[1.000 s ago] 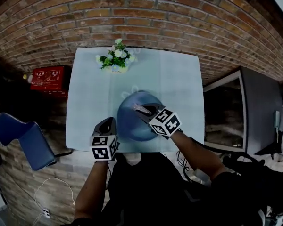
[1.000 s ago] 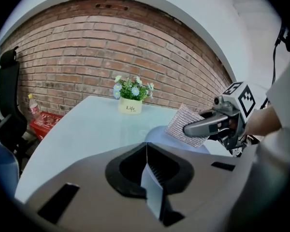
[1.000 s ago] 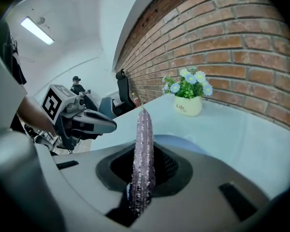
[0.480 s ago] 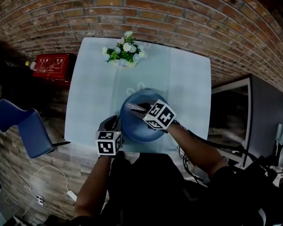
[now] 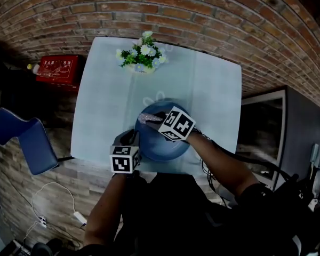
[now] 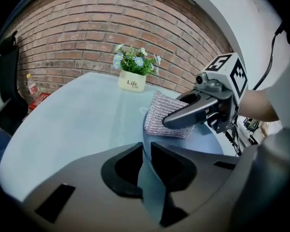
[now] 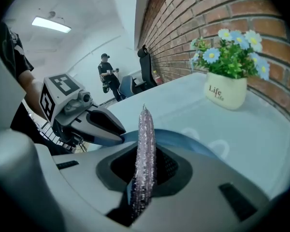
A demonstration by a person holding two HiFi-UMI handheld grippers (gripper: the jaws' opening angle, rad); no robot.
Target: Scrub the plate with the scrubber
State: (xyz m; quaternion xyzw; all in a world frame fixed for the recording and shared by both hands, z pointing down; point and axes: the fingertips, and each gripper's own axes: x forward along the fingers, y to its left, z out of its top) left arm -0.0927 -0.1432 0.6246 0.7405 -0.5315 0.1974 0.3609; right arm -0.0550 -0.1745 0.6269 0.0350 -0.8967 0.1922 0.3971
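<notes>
A blue plate [image 5: 159, 143] lies on the pale table, near its front edge. My left gripper [image 5: 130, 141] is shut on the plate's left rim [image 6: 147, 180], which runs between the jaws in the left gripper view. My right gripper [image 5: 157, 118] is shut on a silvery mesh scrubber [image 5: 148, 119], held over the plate's far left part. The scrubber [image 6: 165, 117] shows flat in the left gripper view, and in the right gripper view the scrubber [image 7: 144, 158] stands edge-on between the jaws above the plate [image 7: 176, 140].
A pot of flowers [image 5: 142, 55] stands at the table's [image 5: 101, 111] far edge by the brick wall. A red box [image 5: 56, 69] and a blue chair [image 5: 18, 140] are on the floor at the left. A person [image 7: 108, 74] stands far off.
The right gripper has carried the scrubber leftward and farther across the plate. The left gripper has kept its hold on the rim.
</notes>
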